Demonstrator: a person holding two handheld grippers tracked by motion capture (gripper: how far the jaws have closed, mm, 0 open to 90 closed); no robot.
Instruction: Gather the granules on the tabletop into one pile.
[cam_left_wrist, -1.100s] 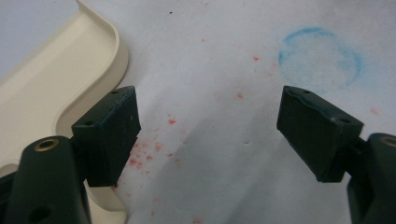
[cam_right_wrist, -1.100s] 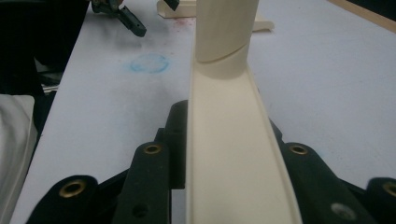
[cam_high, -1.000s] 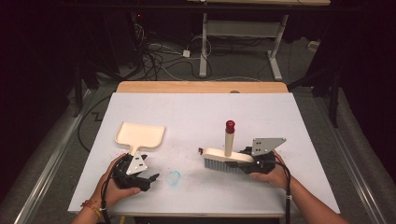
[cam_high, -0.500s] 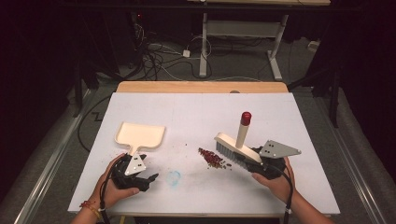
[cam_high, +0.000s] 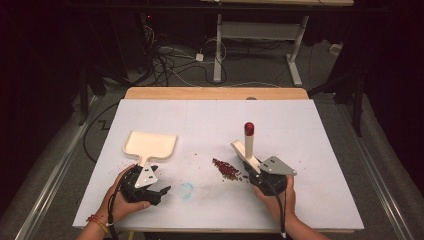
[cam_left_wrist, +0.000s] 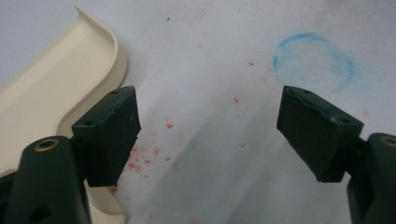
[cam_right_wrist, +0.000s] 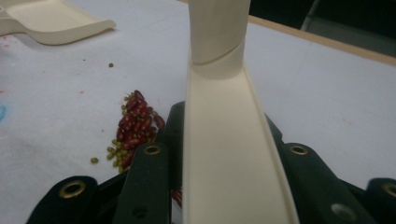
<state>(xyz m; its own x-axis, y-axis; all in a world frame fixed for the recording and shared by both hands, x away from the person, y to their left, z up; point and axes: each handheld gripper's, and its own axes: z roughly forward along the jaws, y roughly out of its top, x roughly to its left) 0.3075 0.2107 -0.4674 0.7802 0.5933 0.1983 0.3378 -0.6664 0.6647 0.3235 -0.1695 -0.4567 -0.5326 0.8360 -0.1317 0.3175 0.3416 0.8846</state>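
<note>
Table (cam_high: 300, 120) white, stained; cables (cam_high: 170, 65) on floor behind.

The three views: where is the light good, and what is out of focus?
High view: table bright, background dark. Left gripper view: jaws near the lens soft, blue ring clearer. Right gripper view: brush up close blurred, beans fairly sharp.

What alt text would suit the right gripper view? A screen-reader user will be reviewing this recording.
The right gripper is shut on a cream brush that runs up the middle of the frame, over a white table. A small pile of red and green beans lies just left of it, and a cream dustpan sits at top left.
</note>
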